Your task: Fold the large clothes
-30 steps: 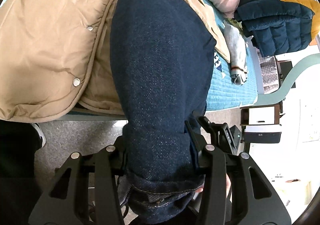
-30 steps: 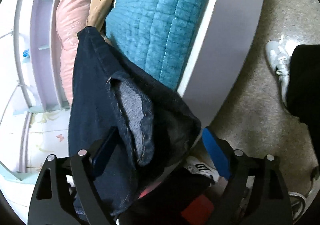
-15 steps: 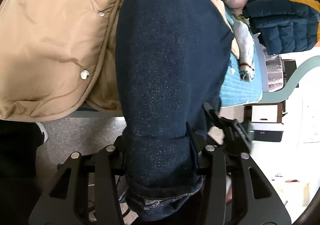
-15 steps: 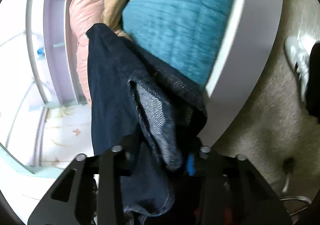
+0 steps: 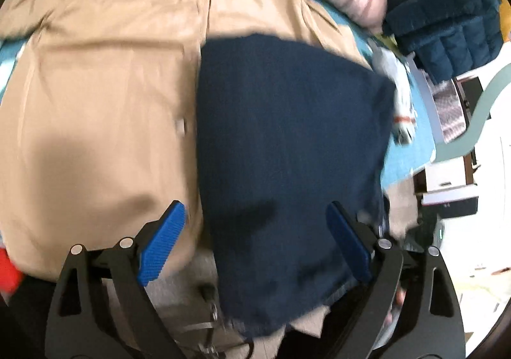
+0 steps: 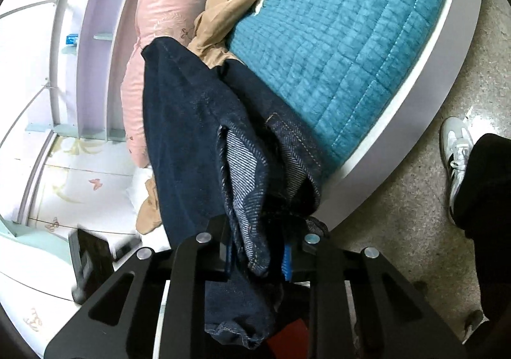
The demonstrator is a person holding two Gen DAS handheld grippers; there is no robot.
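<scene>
Dark blue jeans [image 5: 287,148] lie folded over the bed's front edge, partly on a tan padded jacket [image 5: 102,97]. My left gripper [image 5: 255,237] is open, its blue pads apart on either side of the jeans' lower end and clear of the cloth. In the right wrist view my right gripper [image 6: 255,258] is shut on the jeans [image 6: 198,148] at a bunched hem or waist edge, where the paler inner weave shows. The jeans run from the fingers up onto the bed.
A bed with a teal quilt [image 6: 345,39] and a white frame [image 6: 424,110]. A pink duvet [image 6: 159,14] lies at the back, a navy and yellow puffer jacket [image 5: 447,23] at the far right. A person's shoe [image 6: 456,148] stands on the speckled floor.
My left gripper has opened and let go of the jeans, which now lie spread lower on the bed. My right gripper closed on the jeans half a second ago and still holds them.
</scene>
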